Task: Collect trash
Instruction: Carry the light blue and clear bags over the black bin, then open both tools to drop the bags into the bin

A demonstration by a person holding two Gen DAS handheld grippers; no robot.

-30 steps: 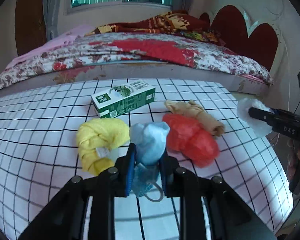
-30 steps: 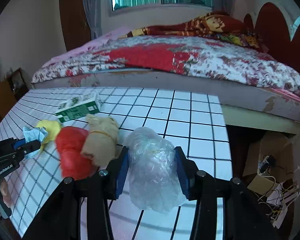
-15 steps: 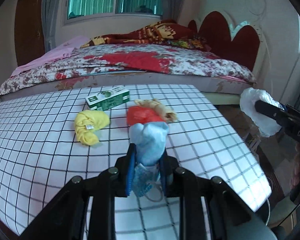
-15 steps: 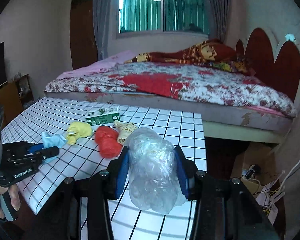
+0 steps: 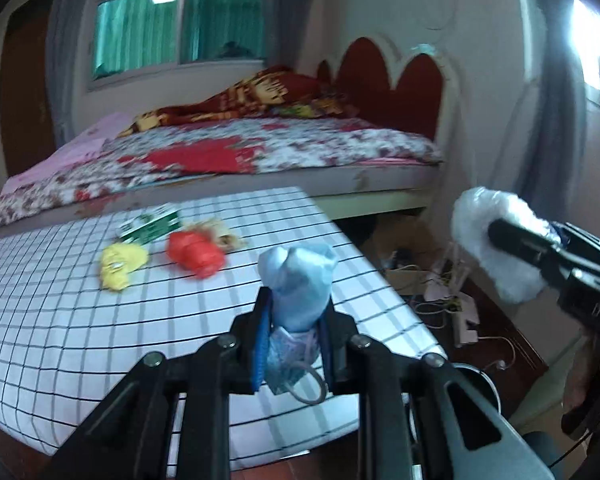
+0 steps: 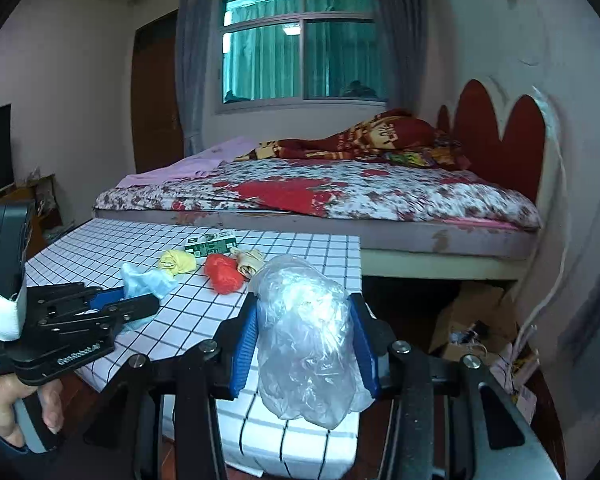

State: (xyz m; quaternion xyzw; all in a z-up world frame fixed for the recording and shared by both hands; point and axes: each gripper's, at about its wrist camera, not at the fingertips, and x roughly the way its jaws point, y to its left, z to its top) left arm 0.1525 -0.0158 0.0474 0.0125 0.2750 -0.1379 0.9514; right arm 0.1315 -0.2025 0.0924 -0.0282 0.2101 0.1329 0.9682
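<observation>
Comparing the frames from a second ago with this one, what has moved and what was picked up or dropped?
Both grippers pulled back and up from the checked table, the left gripper carrying its blue wad, the right gripper its clear plastic bag. Nothing was released. The carton and the yellow, red and tan wads stayed put.

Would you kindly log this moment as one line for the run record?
left gripper: shut on blue wad | right gripper: shut on clear plastic bag | on table: yellow wad, red wad, carton
</observation>
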